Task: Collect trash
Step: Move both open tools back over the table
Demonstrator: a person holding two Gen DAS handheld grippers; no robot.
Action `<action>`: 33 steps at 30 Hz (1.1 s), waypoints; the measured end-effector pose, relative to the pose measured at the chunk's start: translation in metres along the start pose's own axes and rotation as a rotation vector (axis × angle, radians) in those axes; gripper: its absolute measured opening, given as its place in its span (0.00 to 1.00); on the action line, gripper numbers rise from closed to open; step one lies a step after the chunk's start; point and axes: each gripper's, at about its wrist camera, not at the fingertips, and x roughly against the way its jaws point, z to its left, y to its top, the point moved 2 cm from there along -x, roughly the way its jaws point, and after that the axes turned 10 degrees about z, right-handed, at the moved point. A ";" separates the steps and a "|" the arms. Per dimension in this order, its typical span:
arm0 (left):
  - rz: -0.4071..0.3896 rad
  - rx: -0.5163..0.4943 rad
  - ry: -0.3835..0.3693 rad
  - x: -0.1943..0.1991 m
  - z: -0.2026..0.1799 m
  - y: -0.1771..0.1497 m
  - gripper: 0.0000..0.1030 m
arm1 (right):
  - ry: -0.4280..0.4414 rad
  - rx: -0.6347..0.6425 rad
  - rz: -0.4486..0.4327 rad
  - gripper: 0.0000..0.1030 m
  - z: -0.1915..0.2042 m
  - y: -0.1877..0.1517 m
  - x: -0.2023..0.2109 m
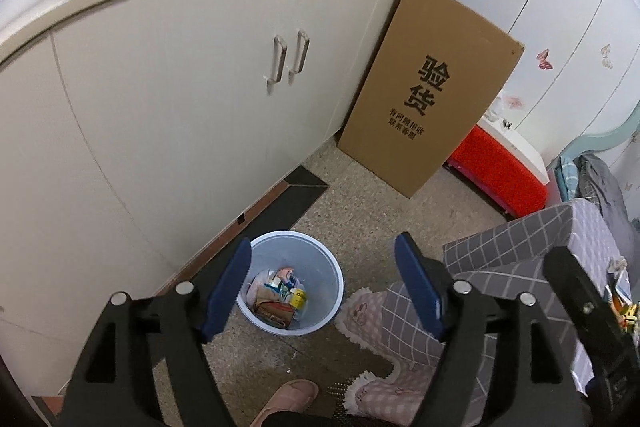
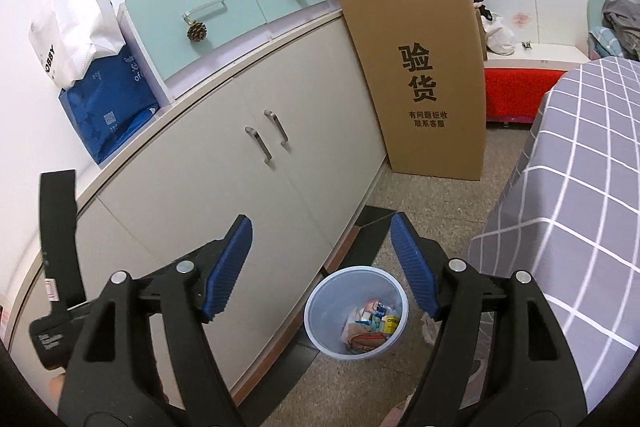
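One pale blue round plastic waste bin (image 1: 320, 323) stands on the floor. It is the landmark.

- Behind the bin: one long white cabinet (image 2: 224, 187) with two metal bar handles (image 2: 276, 133).
- On top of that cabinet: two pale green drawer fronts (image 2: 224, 15), two pine cones (image 2: 197, 33), one blue bag (image 2: 108, 107).
- Beyond the bin, leaning on the cabinet end: one brown cardboard carton (image 2: 432, 79).
- Inside the bin: several wrappers and packets (image 1: 276, 301); exact number cannot be told.
- Near the bin: one pink slipper (image 1: 288, 401).

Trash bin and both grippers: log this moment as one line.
left gripper: open, empty | right gripper: open, empty | trash bin: on floor by cabinet, wrappers inside
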 end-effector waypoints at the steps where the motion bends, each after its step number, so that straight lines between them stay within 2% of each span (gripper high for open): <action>1: -0.007 -0.003 -0.004 0.006 -0.003 -0.002 0.72 | 0.002 -0.002 -0.005 0.69 0.000 0.000 0.005; 9: -0.038 -0.070 -0.044 0.041 -0.046 -0.024 0.73 | -0.016 -0.021 -0.071 0.71 -0.015 -0.003 0.058; 16: -0.039 -0.219 -0.090 0.059 -0.122 -0.054 0.74 | -0.088 -0.083 -0.140 0.73 -0.065 -0.007 0.122; 22: -0.008 -0.344 -0.133 0.057 -0.197 -0.079 0.74 | -0.171 -0.161 -0.170 0.73 -0.128 -0.019 0.170; 26: 0.035 -0.432 -0.169 0.048 -0.246 -0.098 0.74 | -0.219 -0.202 -0.155 0.73 -0.166 -0.023 0.191; 33: 0.052 -0.564 -0.140 0.027 -0.305 -0.116 0.74 | -0.284 -0.246 -0.163 0.73 -0.218 -0.026 0.222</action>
